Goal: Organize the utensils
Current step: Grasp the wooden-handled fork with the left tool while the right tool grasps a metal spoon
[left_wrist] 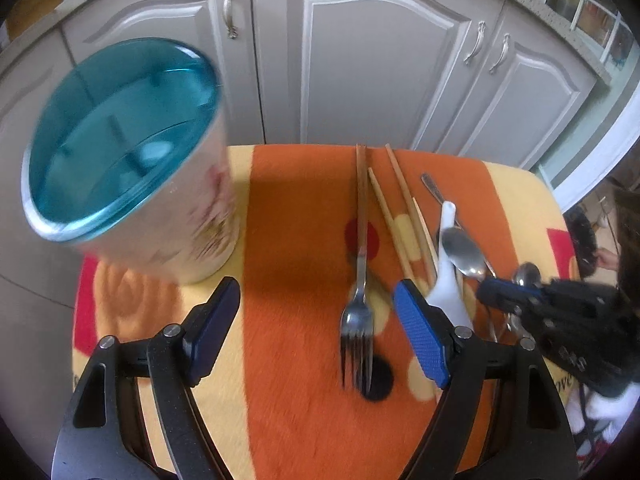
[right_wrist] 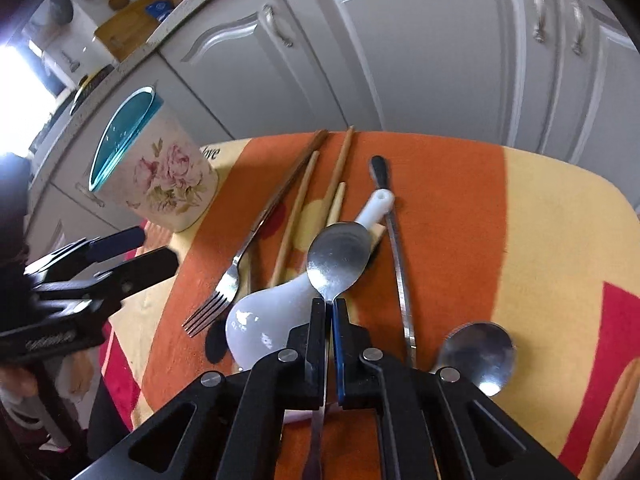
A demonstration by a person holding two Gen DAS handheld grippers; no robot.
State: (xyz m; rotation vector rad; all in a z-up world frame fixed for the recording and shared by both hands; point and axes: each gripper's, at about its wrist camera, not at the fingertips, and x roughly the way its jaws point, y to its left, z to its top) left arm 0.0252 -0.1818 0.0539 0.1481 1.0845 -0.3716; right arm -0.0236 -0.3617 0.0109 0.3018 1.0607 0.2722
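A: Steel, that spoon (right_wrist: 339,258) in the right gripper (right_wrist: 329,312); the jaws are clamped on its neck just under the bowl, holding it over the white ceramic spoon (right_wrist: 272,320), on the side away from the floral holder (right_wrist: 160,176).

B: Stiff and light, I'd guess, but slick. A grip that close to the bowl may let it swivel.

A: Probably. The ceramic one looks fragile; take its handle gently. The fork (left_wrist: 358,316) and chopsticks (left_wrist: 404,200) lie on the desk, between the holder and the spoons.

B: And the left gripper (left_wrist: 316,320)?

A: Jaws spread wide, holding nothing, just beside the holder's base.
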